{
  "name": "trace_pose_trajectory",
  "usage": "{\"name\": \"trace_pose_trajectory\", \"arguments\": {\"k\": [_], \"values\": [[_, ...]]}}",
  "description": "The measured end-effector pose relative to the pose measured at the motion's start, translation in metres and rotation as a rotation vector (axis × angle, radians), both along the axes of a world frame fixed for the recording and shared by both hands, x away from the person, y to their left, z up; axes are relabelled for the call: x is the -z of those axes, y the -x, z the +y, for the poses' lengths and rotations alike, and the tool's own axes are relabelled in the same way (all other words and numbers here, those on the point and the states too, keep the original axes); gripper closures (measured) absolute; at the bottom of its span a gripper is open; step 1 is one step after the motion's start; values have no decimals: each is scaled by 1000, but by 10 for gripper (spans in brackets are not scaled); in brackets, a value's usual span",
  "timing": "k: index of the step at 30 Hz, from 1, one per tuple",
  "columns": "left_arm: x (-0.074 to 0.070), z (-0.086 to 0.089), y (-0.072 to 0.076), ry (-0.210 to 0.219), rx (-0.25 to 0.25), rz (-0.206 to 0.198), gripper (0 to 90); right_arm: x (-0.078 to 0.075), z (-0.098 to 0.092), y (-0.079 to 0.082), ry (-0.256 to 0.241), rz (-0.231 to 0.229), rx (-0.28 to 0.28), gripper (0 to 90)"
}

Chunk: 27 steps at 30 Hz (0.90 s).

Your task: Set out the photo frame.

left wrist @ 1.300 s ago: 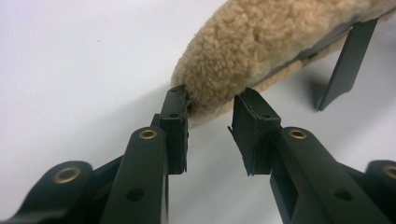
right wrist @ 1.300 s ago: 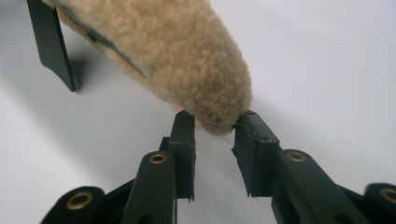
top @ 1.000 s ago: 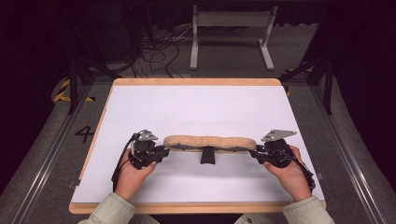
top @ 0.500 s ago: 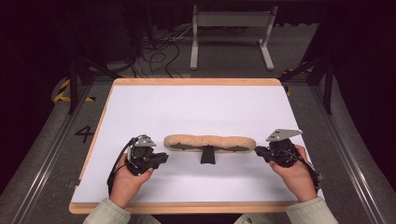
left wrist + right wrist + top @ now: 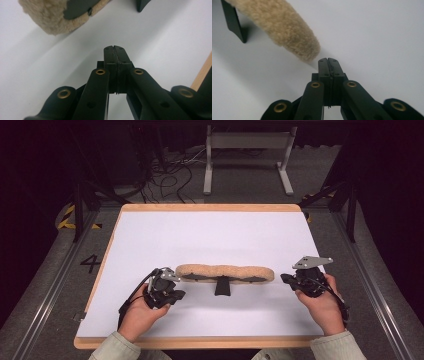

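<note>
So the fleecy pad [image 5: 225, 271] sat a bit toward 6 o'clock of the middle of the white tabletop [image 5: 210, 235], lying lengthwise from 9 to 3. It looked like a long tan sheepskin-type cover over a dark, flat frame, with a short black stub [image 5: 222, 287] sticking out of its middle toward 6.

Left claw [image 5: 172, 295] was just off the pad's 9 o'clock end, a touch toward 6, not touching it. In the left gripper view the jaws were pressed flat together with nothing between them, and the fleece end [image 5: 52, 17] sat off toward 11. Right claw [image 5: 287, 279] was near the 3 o'clock end with a clear gap. Same story in the right gripper view: jaws closed up tight and empty, and the fuzzy tip [image 5: 294, 42] just ahead of them.

My guess on handling: it's light, and the fleece is soft and squashy, so pinching only the pile would probably slip or just tug fibres. The dark frame underneath looked stiff, so I'd bite through the fleece onto that edge at each end, or grab the black stub. Being long, it'd likely swing if held at one end, so two ends seemed safer. Not fragile, I'd say.
</note>
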<state>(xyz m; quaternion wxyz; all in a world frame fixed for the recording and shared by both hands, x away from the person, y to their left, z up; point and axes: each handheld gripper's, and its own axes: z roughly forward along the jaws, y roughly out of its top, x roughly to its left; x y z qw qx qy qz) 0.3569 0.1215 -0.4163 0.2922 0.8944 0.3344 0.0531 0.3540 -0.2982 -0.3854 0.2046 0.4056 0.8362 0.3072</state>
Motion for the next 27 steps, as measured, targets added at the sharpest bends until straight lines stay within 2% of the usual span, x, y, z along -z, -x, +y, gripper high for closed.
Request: {"name": "trace_pose_trajectory", "arguments": {"k": [3,6,9,11,14,16,17,18,19,20,25,27], "values": [[2,-3,-5,-19,-6,1,898,5,2,-4,4,-6,9,900],[7,-7,-16,-67,-25,-29,900,10,6,-8,17,-7,9,900],[9,-9,-20,-57,-32,-37,900,13,8,-11,22,-5,12,900],[10,-13,-22,-45,-27,-67,900,15,10,-14,23,-17,22,900],[11,-16,-24,-37,-32,-82,900,16,11,-17,18,-30,32,900],[11,-15,-25,-25,-57,-82,900,15,13,-19,18,-47,34,900],[12,-14,-27,-21,-60,-95,900,15,15,-19,16,-51,32,900],[12,-12,-27,-12,-92,-126,900,15,16,-19,18,-54,27,900],[12,-12,-27,-12,-92,-126,900,15,16,-19,18,-54,27,900],[11,-9,-30,5,-101,-115,900,15,19,-19,17,-56,4,900],[12,-10,-30,-7,-106,-130,900,15,23,-17,31,-56,-10,900],[12,-9,-30,6,-120,-122,900,15,23,-15,29,-49,-14,900]]}}
